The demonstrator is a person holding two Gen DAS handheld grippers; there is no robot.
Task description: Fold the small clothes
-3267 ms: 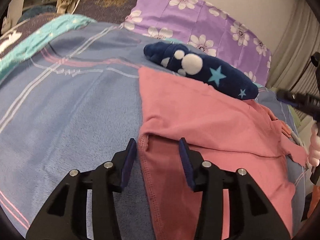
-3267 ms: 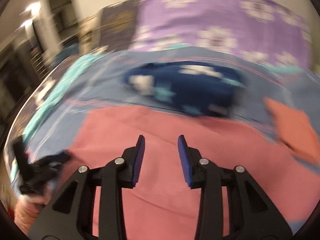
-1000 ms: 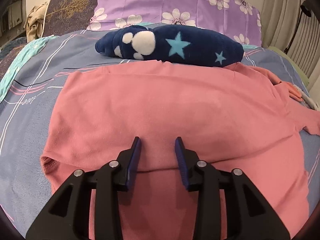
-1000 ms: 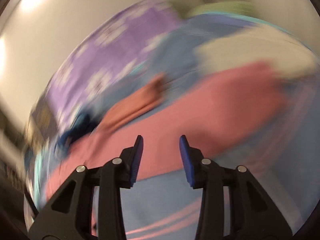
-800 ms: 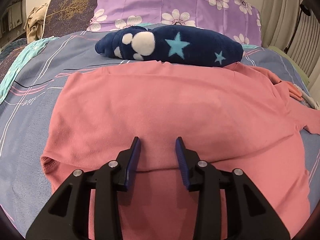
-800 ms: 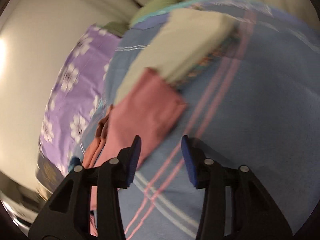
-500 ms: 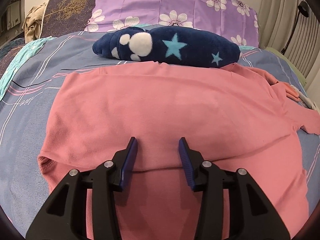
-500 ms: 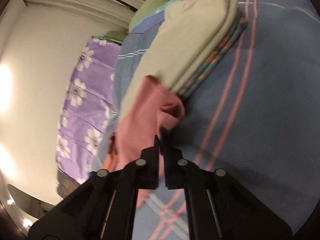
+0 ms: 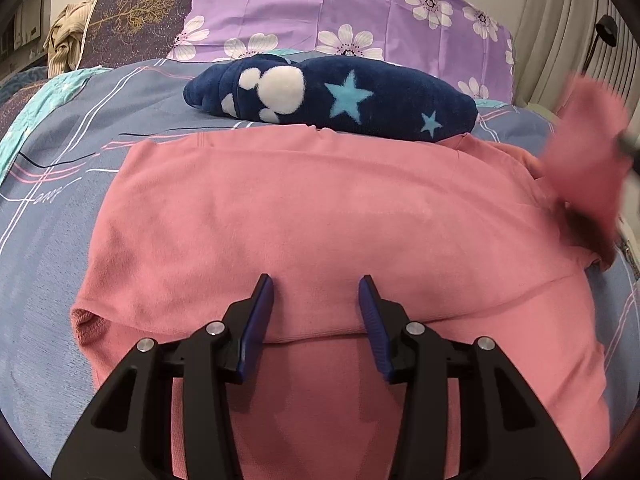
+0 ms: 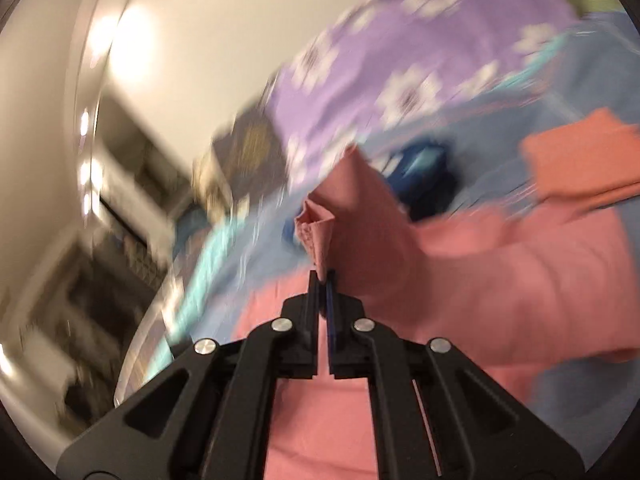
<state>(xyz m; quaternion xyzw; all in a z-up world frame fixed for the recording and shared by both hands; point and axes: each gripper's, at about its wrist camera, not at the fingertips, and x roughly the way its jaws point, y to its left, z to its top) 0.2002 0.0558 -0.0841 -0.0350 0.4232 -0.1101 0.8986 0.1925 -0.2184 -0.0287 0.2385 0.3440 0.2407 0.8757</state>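
With its jaws pinching the sleeve cuff (image 10: 316,232), the right gripper (image 10: 323,280) lifts the sleeve at 3 o'clock for folding across the pink shirt (image 9: 320,208) spread on the bed (image 9: 52,208), while the left gripper (image 9: 316,312), jaws spread and gripping nothing, rests at the shirt's 6 o'clock fold.

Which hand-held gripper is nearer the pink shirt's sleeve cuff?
Right. The right hand-held gripper is shut on the sleeve cuff, lifting it. The left hand-held gripper sits open over the pink shirt body's folded edge, away from the cuff.

Left claw (image 9: 316,300) parted — right claw (image 10: 322,280) clamped
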